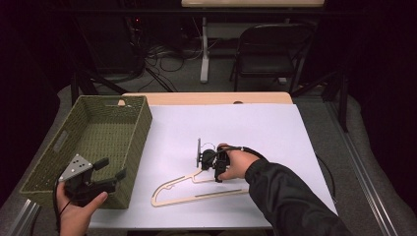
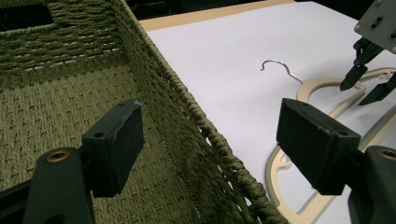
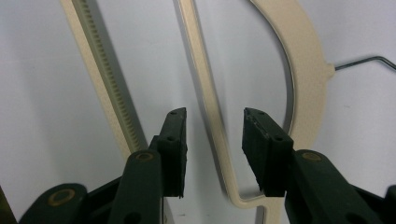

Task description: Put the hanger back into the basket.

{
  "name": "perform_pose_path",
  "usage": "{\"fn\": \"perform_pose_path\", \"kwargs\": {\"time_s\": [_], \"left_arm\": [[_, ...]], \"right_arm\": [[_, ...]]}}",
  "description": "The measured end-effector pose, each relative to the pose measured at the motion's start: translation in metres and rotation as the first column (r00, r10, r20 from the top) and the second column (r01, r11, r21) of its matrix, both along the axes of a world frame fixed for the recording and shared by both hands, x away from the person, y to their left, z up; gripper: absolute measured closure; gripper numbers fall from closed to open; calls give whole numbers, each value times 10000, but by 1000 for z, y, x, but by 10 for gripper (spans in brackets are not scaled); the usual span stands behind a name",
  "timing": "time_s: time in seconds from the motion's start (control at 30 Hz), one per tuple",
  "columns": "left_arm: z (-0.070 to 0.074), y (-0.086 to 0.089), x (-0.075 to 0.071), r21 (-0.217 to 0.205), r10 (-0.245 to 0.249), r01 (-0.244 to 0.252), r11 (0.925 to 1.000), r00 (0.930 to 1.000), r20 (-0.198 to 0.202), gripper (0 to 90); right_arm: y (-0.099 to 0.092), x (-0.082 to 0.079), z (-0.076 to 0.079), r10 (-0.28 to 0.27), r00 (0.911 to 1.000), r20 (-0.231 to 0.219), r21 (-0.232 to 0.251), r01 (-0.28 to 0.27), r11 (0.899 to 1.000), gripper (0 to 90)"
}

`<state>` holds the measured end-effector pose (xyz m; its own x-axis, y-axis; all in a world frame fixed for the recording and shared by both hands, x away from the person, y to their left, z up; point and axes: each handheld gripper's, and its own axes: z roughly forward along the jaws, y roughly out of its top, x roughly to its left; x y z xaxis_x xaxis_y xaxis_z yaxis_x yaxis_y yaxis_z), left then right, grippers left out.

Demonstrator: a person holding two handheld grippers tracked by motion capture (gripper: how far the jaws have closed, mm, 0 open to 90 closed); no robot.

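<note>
A flat cream wooden hanger (image 1: 196,194) with a wire hook (image 1: 199,147) lies on the white sheet (image 1: 255,128). My right gripper (image 1: 210,167) points down over the hanger's neck. In the right gripper view its jaws (image 3: 215,135) stand open astride a thin inner bar (image 3: 201,74) of the hanger (image 3: 303,70), with the pads clear of it. My left gripper (image 1: 112,168) is open and holds nothing. It hovers over the right wall of the green woven basket (image 1: 140,132), one jaw over the basket (image 2: 70,84), the other over the sheet. Farther off are the hanger (image 2: 322,86) and the right gripper (image 2: 357,93).
The basket fills the table's left side. The white sheet covers most of the table, and a strip of wood (image 1: 206,97) shows at the far edge. A folding chair (image 1: 270,49) and floor cables (image 1: 162,54) lie beyond the table.
</note>
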<state>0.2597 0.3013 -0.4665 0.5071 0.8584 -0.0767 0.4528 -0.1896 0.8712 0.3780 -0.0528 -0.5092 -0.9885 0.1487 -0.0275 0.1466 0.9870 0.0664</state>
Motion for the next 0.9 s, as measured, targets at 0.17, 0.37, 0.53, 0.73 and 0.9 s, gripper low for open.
{"fn": "perform_pose_path", "kwargs": {"time_s": [0.17, 0.37, 0.53, 0.73, 0.9], "left_arm": [[1, 1, 0, -7, 0, 0, 10000, 10000, 40, 230], [0, 0, 0, -41, 10, -10, 10000, 10000, 15, 231], [0, 0, 0, -5, -1, 1, 10000, 10000, 7, 231], [0, 0, 0, -6, -1, 1, 10000, 10000, 3, 232], [0, -1, 0, 0, -17, 17, 10000, 10000, -11, 232]], "right_arm": [[2, 0, -3, 94, 10000, 23, -77, -94, 9999, 581], [3, 1, -5, 101, 9999, 26, -96, -100, 9999, 607], [3, 0, -7, 208, 9998, -44, -162, -209, 9997, 635], [2, 0, -14, 191, 9997, -150, -285, -195, 9994, 672], [1, 2, -16, 241, 9996, -118, -366, -245, 9990, 732]]}}
